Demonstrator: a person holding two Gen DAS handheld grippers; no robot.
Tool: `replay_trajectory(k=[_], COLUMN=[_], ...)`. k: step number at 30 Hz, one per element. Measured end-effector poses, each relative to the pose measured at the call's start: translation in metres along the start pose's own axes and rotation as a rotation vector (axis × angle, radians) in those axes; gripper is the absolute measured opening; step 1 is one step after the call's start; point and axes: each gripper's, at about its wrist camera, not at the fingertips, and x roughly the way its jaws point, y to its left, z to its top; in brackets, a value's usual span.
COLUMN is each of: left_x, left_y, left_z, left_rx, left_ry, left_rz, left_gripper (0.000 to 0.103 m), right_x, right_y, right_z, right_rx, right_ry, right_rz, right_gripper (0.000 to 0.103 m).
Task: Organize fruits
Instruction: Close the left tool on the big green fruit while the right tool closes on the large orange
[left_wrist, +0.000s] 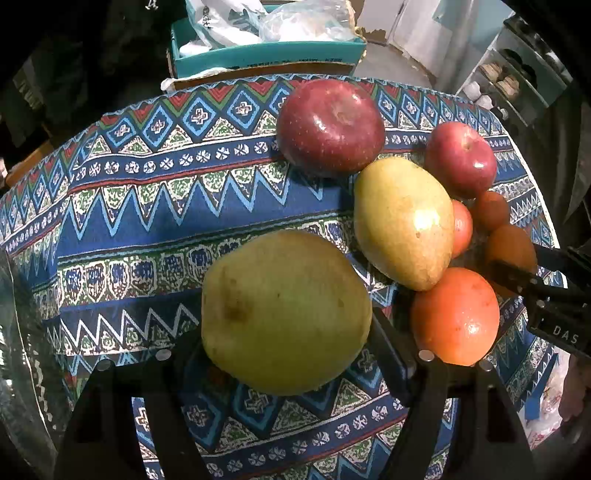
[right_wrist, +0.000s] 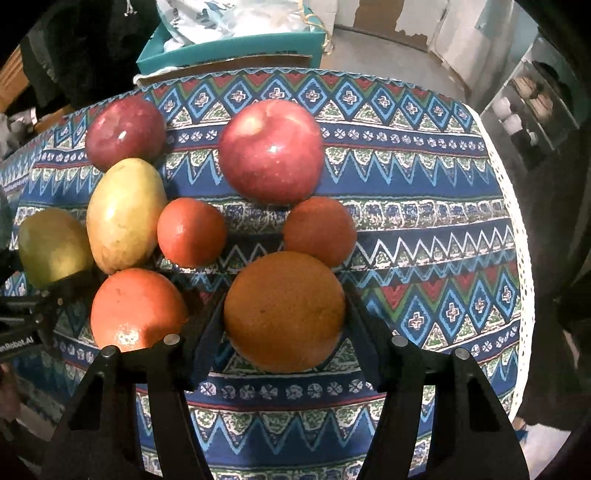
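Observation:
My left gripper (left_wrist: 288, 332) is shut on a yellow-green pear (left_wrist: 284, 314), also seen at the left of the right wrist view (right_wrist: 51, 247). My right gripper (right_wrist: 284, 317) is shut on a large orange (right_wrist: 284, 310), which shows at the right of the left wrist view (left_wrist: 511, 251). On the patterned cloth lie a second pear (left_wrist: 402, 221) (right_wrist: 123, 214), a dark red apple (left_wrist: 330, 125) (right_wrist: 125, 131), a lighter red apple (left_wrist: 461, 158) (right_wrist: 271, 149), a big orange (left_wrist: 456, 317) (right_wrist: 136, 308) and two small oranges (right_wrist: 192, 232) (right_wrist: 319, 230).
The table (right_wrist: 424, 236) is covered by a blue patterned cloth; its edge curves at the right. A teal box (left_wrist: 266, 55) with plastic bags stands behind the table. A shelf unit (left_wrist: 509, 81) stands at the far right.

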Motion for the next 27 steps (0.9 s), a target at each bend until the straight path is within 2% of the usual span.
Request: replay_trajectory(k=[8, 14, 16, 27], left_x=[-0.011, -0.039, -0.042, -0.026], left_y=[0.002, -0.007, -0.007, -0.013], left_z=[-0.005, -0.005, -0.002, 0.02], left_rx=[-0.019, 0.033, 0.044, 0.083], left_ry=[-0.027, -0.102, -0.102, -0.102], left_rz=[0.002, 0.032, 0.043, 0.023], left_gripper=[0.076, 0.07, 0.068, 0.077], right_x=[-0.01, -0.027, -0.03, -0.025], right_y=[0.004, 0.006, 0.006, 0.004], right_z=[-0.001, 0.003, 0.004, -0.005], right_rx=[-0.025, -0.037, -0.031, -0.01], right_ry=[-0.059, -0.109, -0.115, -0.083], right_rz=[-0.053, -0.076, -0.07, -0.028], right_gripper=[0.063, 0.063, 0.063, 0.063])
